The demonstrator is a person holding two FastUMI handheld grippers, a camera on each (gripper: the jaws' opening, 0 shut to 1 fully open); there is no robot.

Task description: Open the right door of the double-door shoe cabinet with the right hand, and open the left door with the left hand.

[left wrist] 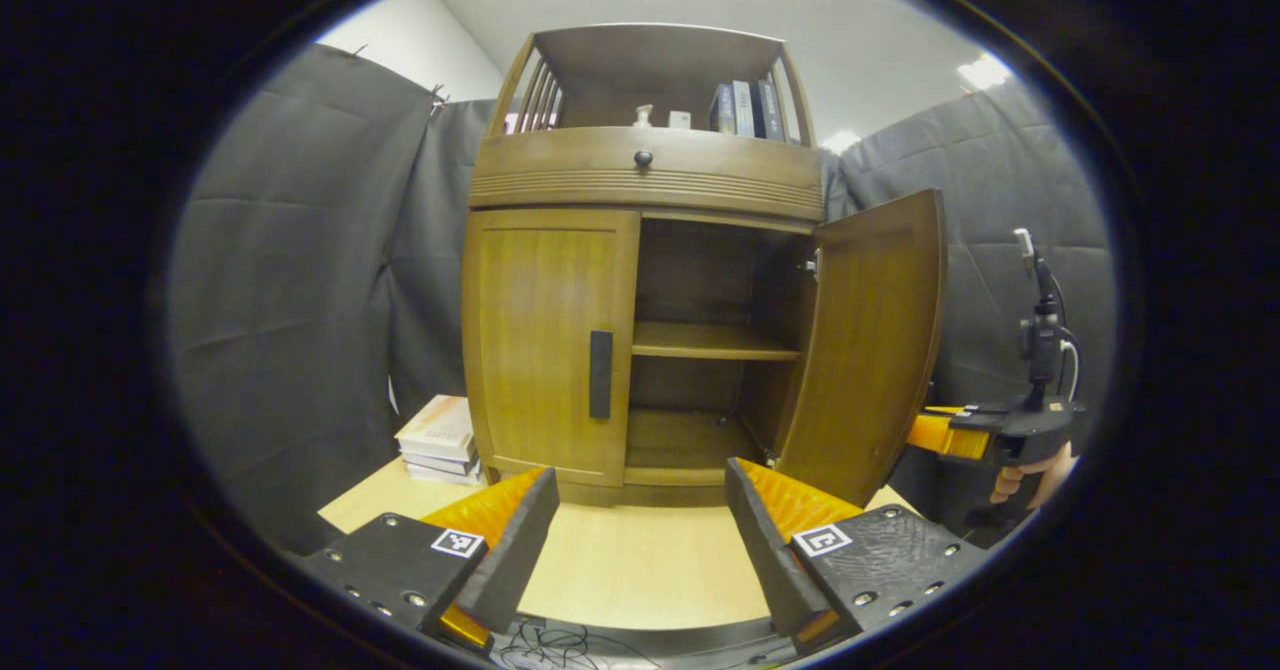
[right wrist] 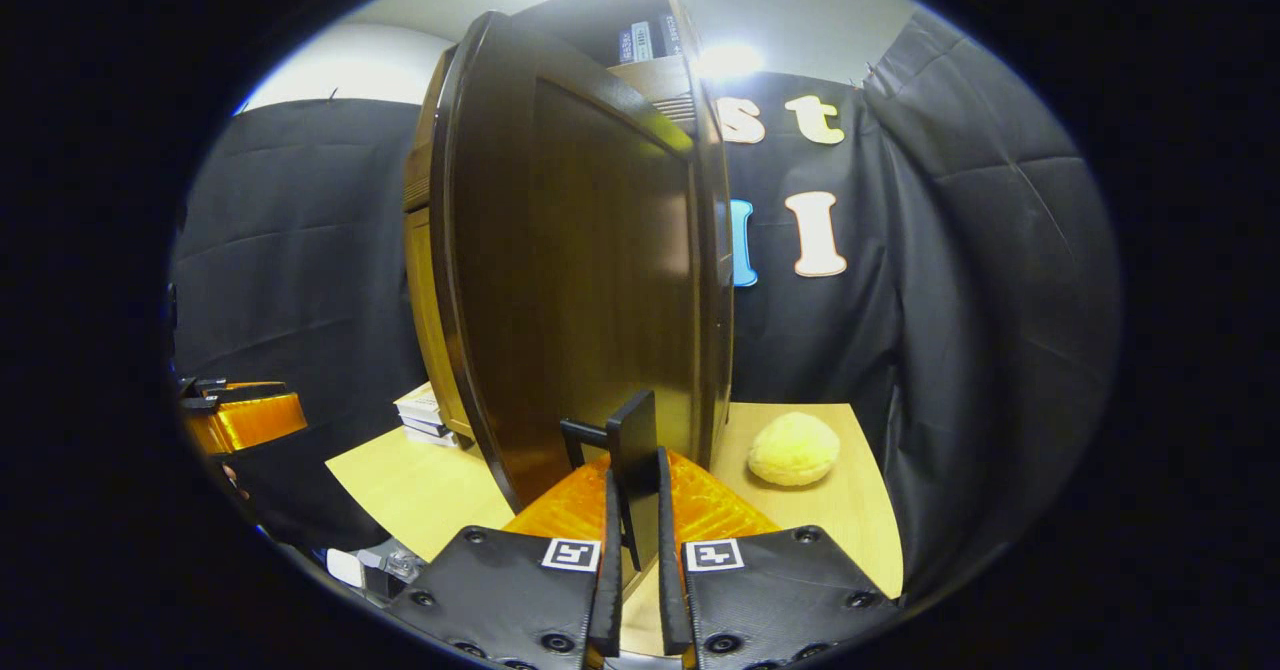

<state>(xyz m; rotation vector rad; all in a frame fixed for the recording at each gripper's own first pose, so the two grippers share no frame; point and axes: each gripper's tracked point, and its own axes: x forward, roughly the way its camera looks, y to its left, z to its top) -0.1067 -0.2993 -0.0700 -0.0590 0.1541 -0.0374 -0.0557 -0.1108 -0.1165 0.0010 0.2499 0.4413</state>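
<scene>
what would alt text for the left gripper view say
A wooden shoe cabinet stands on a pale table with its right door swung open and its left door shut. The open left gripper faces it.

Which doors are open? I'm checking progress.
Right door is open, swung wide, shelves exposed, right gripper clamping its handle. Left door is shut flush.
</scene>
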